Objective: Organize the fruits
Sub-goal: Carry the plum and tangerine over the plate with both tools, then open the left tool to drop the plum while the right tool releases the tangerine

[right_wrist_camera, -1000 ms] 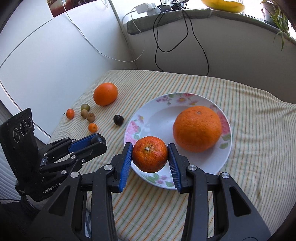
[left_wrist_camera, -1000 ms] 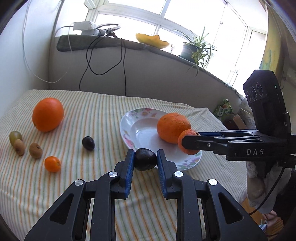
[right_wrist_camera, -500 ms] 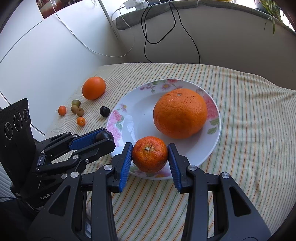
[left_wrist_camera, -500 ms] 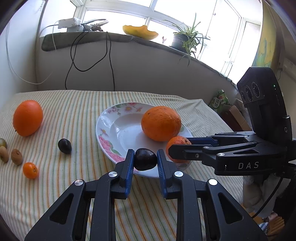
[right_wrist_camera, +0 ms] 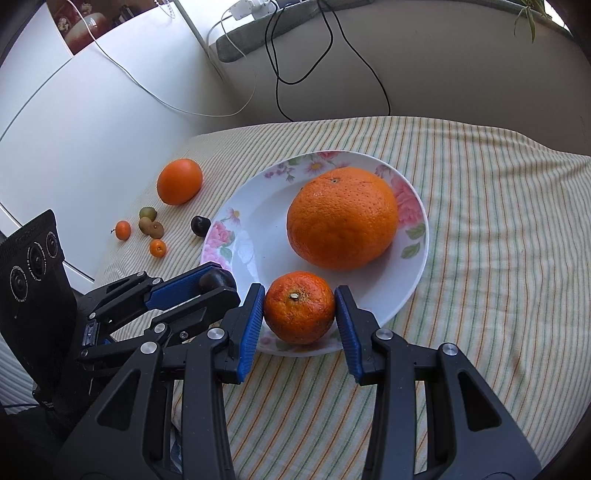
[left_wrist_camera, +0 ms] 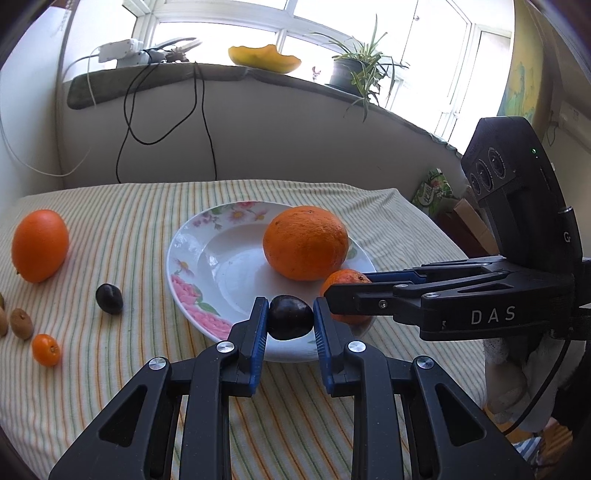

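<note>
Plate (right_wrist_camera: 413,258) rim partly behind tangerine (right_wrist_camera: 299,306), plum (left_wrist_camera: 290,321).

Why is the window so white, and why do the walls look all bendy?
Left wrist view: sunlight floods the window until it goes blank white, and the round fisheye lens curves the grey windowsill. Right wrist view: the same lens bends the white wall and the striped tablecloth; light glints off the white flowered plate, and the big bumpy orange casts a soft shadow.

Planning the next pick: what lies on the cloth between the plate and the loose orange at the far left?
In the right wrist view, one dark plum lies by the plate rim; bare striped cloth up to the loose orange.
</note>
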### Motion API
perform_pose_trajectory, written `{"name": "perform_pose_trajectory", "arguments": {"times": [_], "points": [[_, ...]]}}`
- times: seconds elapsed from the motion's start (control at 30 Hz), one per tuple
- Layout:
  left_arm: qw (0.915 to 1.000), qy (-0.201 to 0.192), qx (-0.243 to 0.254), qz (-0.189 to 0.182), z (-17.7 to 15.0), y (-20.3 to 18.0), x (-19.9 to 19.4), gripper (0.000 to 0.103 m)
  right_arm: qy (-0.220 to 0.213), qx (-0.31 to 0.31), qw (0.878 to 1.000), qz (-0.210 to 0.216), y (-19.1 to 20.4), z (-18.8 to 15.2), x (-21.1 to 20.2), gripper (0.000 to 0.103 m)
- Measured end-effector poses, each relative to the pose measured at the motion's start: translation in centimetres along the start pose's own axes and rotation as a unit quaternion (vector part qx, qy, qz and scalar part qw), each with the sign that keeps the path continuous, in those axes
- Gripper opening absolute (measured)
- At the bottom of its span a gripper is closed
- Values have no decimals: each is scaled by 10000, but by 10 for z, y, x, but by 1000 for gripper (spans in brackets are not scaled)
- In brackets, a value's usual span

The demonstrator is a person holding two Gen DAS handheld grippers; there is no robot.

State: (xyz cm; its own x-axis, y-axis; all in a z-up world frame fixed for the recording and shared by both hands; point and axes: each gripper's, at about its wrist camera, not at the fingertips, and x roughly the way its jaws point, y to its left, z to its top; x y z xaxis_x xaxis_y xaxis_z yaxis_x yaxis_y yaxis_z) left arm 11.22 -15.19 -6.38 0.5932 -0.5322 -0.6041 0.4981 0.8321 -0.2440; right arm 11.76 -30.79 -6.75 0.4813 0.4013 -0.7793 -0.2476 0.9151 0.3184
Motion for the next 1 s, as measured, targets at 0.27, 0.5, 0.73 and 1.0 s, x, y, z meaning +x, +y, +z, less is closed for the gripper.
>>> {"name": "perform_pose_trajectory", "arguments": {"times": [0.27, 0.5, 0.73, 1.0], "points": [[10000, 36, 49, -38, -1, -2, 2, 23, 15, 83, 10000, -5, -1, 0, 2, 42], [10000, 35, 75, -50, -1, -2, 1, 38, 20, 172, 9998, -28, -4, 0, 1, 42], [9999, -12, 103, 20, -2, -2, -3, 46, -88, 234, 9997, -51, -4, 0, -6, 62], [9999, -63, 83, 50, -2, -1, -10, 46, -209, 249, 9995, -23, -2, 1, -18, 64]]}}
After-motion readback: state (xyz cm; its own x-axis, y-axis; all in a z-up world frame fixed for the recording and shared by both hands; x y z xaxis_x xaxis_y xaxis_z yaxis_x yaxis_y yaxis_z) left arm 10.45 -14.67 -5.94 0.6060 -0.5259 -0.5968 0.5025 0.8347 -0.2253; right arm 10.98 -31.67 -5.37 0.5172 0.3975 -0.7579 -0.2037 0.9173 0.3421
